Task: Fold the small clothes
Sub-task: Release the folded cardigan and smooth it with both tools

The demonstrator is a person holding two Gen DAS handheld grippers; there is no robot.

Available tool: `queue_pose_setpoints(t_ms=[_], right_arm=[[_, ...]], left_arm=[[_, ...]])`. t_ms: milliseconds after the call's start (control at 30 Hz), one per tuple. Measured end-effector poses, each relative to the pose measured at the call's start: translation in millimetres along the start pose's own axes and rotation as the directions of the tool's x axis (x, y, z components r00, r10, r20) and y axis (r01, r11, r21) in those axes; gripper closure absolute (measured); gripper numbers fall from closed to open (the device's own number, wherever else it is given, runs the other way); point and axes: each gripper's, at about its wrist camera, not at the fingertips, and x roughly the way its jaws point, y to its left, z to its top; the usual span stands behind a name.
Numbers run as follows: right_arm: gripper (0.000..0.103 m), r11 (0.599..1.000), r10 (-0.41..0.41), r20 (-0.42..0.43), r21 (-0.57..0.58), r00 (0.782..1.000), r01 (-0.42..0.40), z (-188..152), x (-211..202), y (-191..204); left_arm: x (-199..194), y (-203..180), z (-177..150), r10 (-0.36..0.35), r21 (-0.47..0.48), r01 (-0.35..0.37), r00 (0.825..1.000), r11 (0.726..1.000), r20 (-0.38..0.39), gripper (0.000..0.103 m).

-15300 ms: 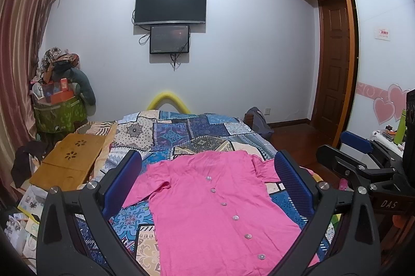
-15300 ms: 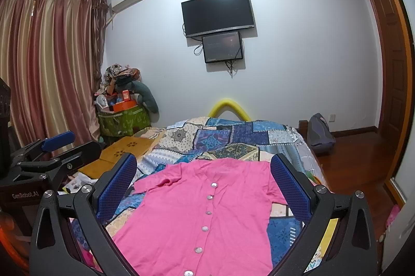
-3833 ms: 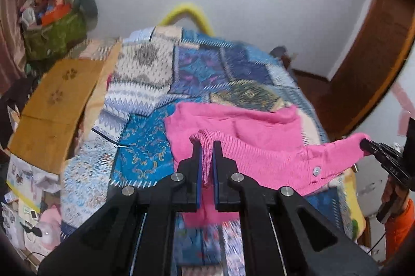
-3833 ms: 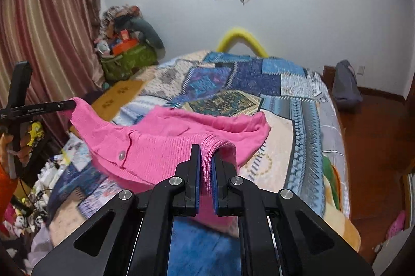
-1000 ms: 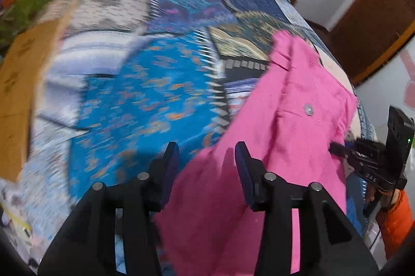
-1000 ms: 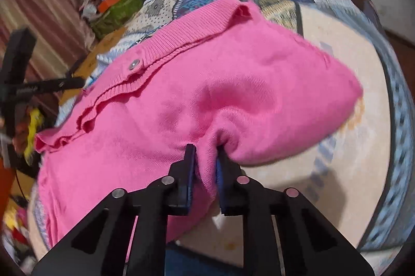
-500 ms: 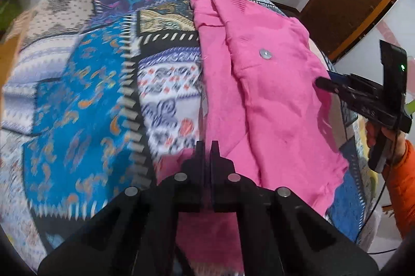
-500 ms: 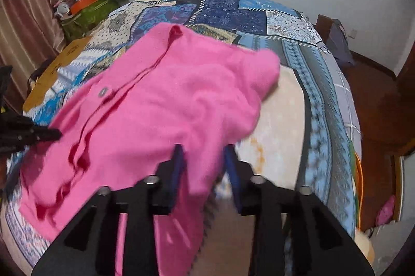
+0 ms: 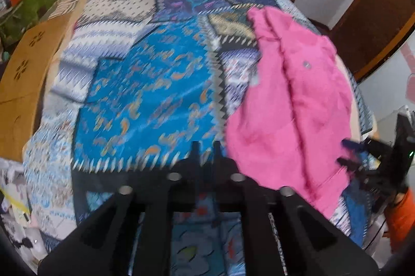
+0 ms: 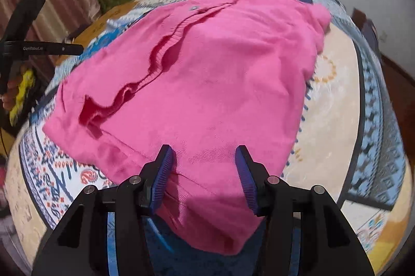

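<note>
Both my left claw (image 9: 206, 146), narrow, and right claw (image 10: 205, 159), wider, are opening empty, leaving the folded pink cardigan (image 10: 207, 73) resting on the bed (image 9: 145, 94).

We see a bed (image 9: 145, 94) covered with a patchwork quilt (image 10: 342, 99) of blue, cream and patterned panels. Directly on it lies 1 pink cardigan (image 10: 207, 73), folded over and rumpled.

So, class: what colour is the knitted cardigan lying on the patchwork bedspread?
Bright pink cardigan, with a small pale button near its ribbed edge; the right wrist view shows it best.
</note>
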Motion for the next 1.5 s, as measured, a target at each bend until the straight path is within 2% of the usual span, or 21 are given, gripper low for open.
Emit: queue_pose_setpoints(t_ms=[33, 67, 133, 267, 333, 400, 433, 500, 533, 567, 600, 667, 767, 800, 867, 967, 1100, 1233, 1267, 1367, 1500], right_arm=[[0.057, 1.0, 0.006, -0.001, 0.008, 1.0, -0.006, -0.1, -0.1, -2.2], [0.057, 1.0, 0.009, -0.001, 0.009, 1.0, -0.009, -0.3, -0.2, -3.6], [0.056, 1.0, 0.013, 0.0, 0.006, 1.0, -0.013, -0.3, 0.8, -4.0], [0.056, 1.0, 0.031, -0.005, 0.001, 1.0, -0.031, 0.0, 2.8, -4.5], [0.056, 0.999, 0.042, -0.004, 0.002, 0.999, -0.042, -1.1, 3.0, -4.8], [0.055, 0.999, 0.049, 0.001, -0.001, 0.999, -0.049, -3.9, 2.2, -3.7], [0.055, 0.999, 0.053, 0.004, 0.0, 0.999, -0.053, -4.4, 2.3, -3.8], [0.055, 0.998, 0.059, 0.008, 0.0, 0.998, -0.059, -4.5, 2.3, -4.1], [0.055, 0.998, 0.063, 0.01, 0.0, 0.998, -0.063, -4.6, 2.5, -4.8], [0.055, 0.998, 0.067, 0.011, 0.001, 0.998, -0.067, -4.4, 2.8, -5.6], [0.055, 0.998, 0.07, 0.012, 0.001, 0.997, -0.07, -4.7, 2.9, -6.3], [0.054, 0.997, 0.076, 0.015, 0.001, 0.997, -0.076, -4.5, 3.7, -8.4], [0.054, 0.997, 0.08, 0.022, 0.0, 0.997, -0.08, -6.3, 3.9, -9.8], [0.054, 0.997, 0.081, 0.024, 0.0, 0.996, -0.081, -6.3, 3.8, -10.2], [0.054, 0.996, 0.084, 0.025, 0.0, 0.996, -0.084, -6.7, 3.7, -10.2], [0.054, 0.996, 0.085, 0.026, -0.001, 0.996, -0.085, -6.4, 3.1, -10.4], [0.054, 0.997, 0.082, 0.029, 0.001, 0.996, -0.082, -8.3, 2.1, -9.3], [0.054, 0.997, 0.079, 0.025, 0.002, 0.997, -0.079, -7.3, 1.6, -9.0], [0.054, 0.997, 0.079, 0.024, 0.001, 0.997, -0.079, -7.2, 1.2, -9.0], [0.054, 0.997, 0.078, 0.022, 0.001, 0.997, -0.079, -7.1, 0.3, -9.4], [0.054, 0.997, 0.079, 0.023, 0.003, 0.997, -0.079, -8.1, -0.7, -10.2]], left_arm=[[2.4, -3.5, 6.6, -0.016, 0.001, 0.016, 1.0, 1.0, 0.003, 0.063], [6.1, -7.8, 13.6, -0.035, 0.001, 0.035, 0.999, 0.999, 0.006, 0.053], [19.4, -19.1, 29.1, -0.064, 0.014, 0.064, 0.998, 0.998, 0.004, 0.051], [59.7, -37.3, 52.0, -0.08, 0.033, 0.083, 0.993, 0.996, -0.089, 0.051], [75.4, -43.7, 60.6, -0.134, 0.022, 0.138, 0.982, 0.99, -0.134, 0.051], [74.4, -52.4, 70.3, -0.192, 0.044, 0.198, 0.975, 0.979, -0.115, 0.051], [72.5, -55.5, 74.2, -0.222, 0.051, 0.229, 0.969, 0.972, -0.106, 0.054], [70.6, -61.7, 82.7, -0.272, 0.056, 0.278, 0.957, 0.959, -0.099, 0.078], [71.7, -64.8, 87.7, -0.272, 0.057, 0.278, 0.958, 0.959, -0.097, 0.098], [73.0, -67.6, 92.0, -0.254, 0.064, 0.261, 0.963, 0.963, -0.092, 0.1], [73.3, -71.0, 98.0, -0.197, 0.083, 0.202, 0.978, 0.976, -0.064, 0.1], [70.0, -71.2, 104.5, -0.117, 0.089, 0.119, 0.993, 0.989, -0.023, 0.101], [56.9, -60.8, 110.0, -0.07, 0.057, 0.067, 0.996, 0.996, 0.049, 0.101], [51.2, -56.1, 110.1, -0.027, 0.051, 0.023, 0.997, 0.998, 0.072, 0.101], [46.5, -46.4, 105.7, 0.018, 0.042, -0.022, 0.996, 0.999, 0.087, 0.101], [49.1, -38.2, 101.0, 0.138, 0.031, -0.141, 0.987, 0.99, 0.085, 0.096], [48.1, -37.3, 89.9, 0.163, 0.052, -0.166, 0.985, 0.985, 0.064, 0.092], [33.6, -46.5, 89.1, 0.197, 0.079, -0.207, 0.973, 0.975, 0.118, 0.081], [31.3, -44.7, 91.2, 0.205, 0.064, -0.213, 0.971, 0.975, 0.12, 0.075], [28.3, -39.2, 96.5, 0.218, 0.01, -0.221, 0.97, 0.975, 0.103, 0.069], [27.5, -43.8, 92.8, 0.278, 0.05, -0.286, 0.953, 0.957, 0.12, 0.059]])
